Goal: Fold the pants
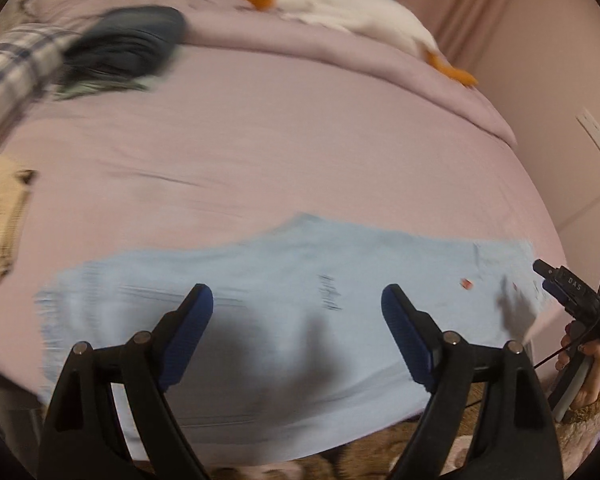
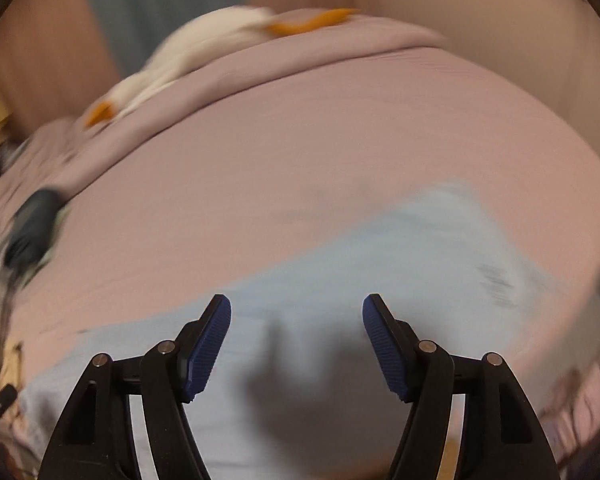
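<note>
Left wrist view: the left gripper [image 1: 297, 300] hung released, jaws wide, over the pants [image 1: 260, 280], which lay spread flat on the bed [image 1: 260, 140] just ahead of and under both grippers.
Right gripper [image 2: 296, 312]: released too, holding nothing.
Risk: a pinch might catch the sheet or only one layer, so the fold would skew.
Unclear: motion blur hid the seams; the near edge was cut off.

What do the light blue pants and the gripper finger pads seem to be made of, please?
The light blue pants look like soft woven cotton, matte, lying limp and flat on the bed, though blur hides the weave. The left gripper finger pads look like blue rubber or ribbed plastic, with fine ridges visible.
</note>
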Demonstrator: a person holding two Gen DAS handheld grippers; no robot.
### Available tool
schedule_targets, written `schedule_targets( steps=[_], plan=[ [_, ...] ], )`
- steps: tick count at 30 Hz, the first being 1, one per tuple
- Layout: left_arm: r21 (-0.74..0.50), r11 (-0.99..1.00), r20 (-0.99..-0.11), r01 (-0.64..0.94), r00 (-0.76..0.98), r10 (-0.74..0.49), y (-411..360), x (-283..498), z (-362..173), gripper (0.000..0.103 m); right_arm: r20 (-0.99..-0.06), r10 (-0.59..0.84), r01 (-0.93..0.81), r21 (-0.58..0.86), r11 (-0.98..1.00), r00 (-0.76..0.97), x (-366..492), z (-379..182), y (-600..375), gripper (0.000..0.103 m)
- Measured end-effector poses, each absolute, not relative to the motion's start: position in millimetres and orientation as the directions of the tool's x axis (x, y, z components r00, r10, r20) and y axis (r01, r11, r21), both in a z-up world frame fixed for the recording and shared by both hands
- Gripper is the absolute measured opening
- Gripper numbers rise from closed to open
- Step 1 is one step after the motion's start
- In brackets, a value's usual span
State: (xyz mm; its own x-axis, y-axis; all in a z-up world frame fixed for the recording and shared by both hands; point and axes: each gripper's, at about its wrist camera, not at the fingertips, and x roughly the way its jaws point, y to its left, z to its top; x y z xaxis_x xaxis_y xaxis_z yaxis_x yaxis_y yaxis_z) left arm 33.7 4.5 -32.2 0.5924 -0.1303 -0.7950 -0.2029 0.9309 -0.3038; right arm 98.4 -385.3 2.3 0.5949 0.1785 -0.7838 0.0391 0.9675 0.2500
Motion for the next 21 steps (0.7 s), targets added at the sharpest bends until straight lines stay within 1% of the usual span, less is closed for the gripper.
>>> schedule_targets(
  steps=[2, 4, 5, 7, 8, 9, 10, 12, 13, 14, 15, 16, 17, 20, 21],
  plan=[
    [-0.329, 0.931, -0.806, -0.155, 0.559, -0.192, -12, 46, -47, 0.08, -0.789, 0.114, 0.138, 0.244, 0.96, 0.604, 89, -6, -421, 0.068],
    [-0.337, 0.933, -0.828, -0.125, 0.512, -0.23, -29, 58, -61, 0.062, -0.804, 0.065, 0.231, 0.245, 0.942, 0.591, 83, -17, -450, 0.068],
    [-0.336, 0.935, -0.836, -0.116, 0.493, -0.24, -34, 61, -67, 0.058, -0.813, 0.033, 0.281, 0.239, 0.93, 0.581, 80, -23, -464, 0.068],
    [-0.334, 0.936, -0.856, -0.113, 0.453, -0.251, -40, 69, -83, 0.045, -0.818, 0.0, 0.331, 0.233, 0.915, 0.575, 78, -30, -483, 0.068],
    [-0.329, 0.937, -0.865, -0.115, 0.435, -0.25, -42, 71, -91, 0.042, -0.815, -0.008, 0.352, 0.24, 0.905, 0.579, 77, -34, -492, 0.068],
    [-0.314, 0.941, -0.875, -0.124, 0.423, -0.236, -42, 73, -98, 0.036, -0.811, -0.002, 0.362, 0.259, 0.895, 0.585, 78, -36, -497, 0.063],
    [-0.295, 0.947, -0.878, -0.128, 0.426, -0.217, -44, 73, -101, 0.035, -0.803, 0.022, 0.367, 0.297, 0.882, 0.595, 78, -39, -504, 0.057],
    [-0.289, 0.95, -0.876, -0.119, 0.433, -0.212, -45, 73, -99, 0.035, -0.79, 0.055, 0.375, 0.35, 0.859, 0.611, 80, -42, -510, 0.053],
    [-0.293, 0.948, -0.876, -0.12, 0.431, -0.216, -44, 74, -100, 0.035, -0.783, 0.063, 0.376, 0.365, 0.852, 0.619, 83, -45, -510, 0.048],
    [-0.301, 0.945, -0.875, -0.125, 0.429, -0.222, -42, 74, -100, 0.035, -0.787, 0.065, 0.377, 0.365, 0.851, 0.614, 87, -49, -512, 0.04],
    [-0.31, 0.942, -0.874, -0.13, 0.429, -0.228, -41, 74, -100, 0.035, -0.798, 0.062, 0.383, 0.354, 0.853, 0.599, 91, -53, -513, 0.014],
    [-0.317, 0.939, -0.873, -0.135, 0.429, -0.233, -39, 73, -101, 0.035, -0.808, 0.054, 0.389, 0.339, 0.856, 0.586, 94, -57, -511, 0.004],
    [-0.318, 0.939, -0.872, -0.135, 0.429, -0.234, -40, 71, -102, 0.035, -0.813, 0.043, 0.396, 0.328, 0.857, 0.581, 96, -55, -512, 0.004],
    [-0.314, 0.94, -0.875, -0.133, 0.424, -0.232, -43, 69, -101, 0.034, -0.79, 0.039, 0.398, 0.351, 0.848, 0.612, 89, -47, -515, 0.003],
    [-0.309, 0.942, -0.877, -0.133, 0.423, -0.228, -43, 68, -100, 0.036, -0.785, 0.044, 0.398, 0.36, 0.844, 0.617, 88, -46, -521, 0.003]
  ],
)
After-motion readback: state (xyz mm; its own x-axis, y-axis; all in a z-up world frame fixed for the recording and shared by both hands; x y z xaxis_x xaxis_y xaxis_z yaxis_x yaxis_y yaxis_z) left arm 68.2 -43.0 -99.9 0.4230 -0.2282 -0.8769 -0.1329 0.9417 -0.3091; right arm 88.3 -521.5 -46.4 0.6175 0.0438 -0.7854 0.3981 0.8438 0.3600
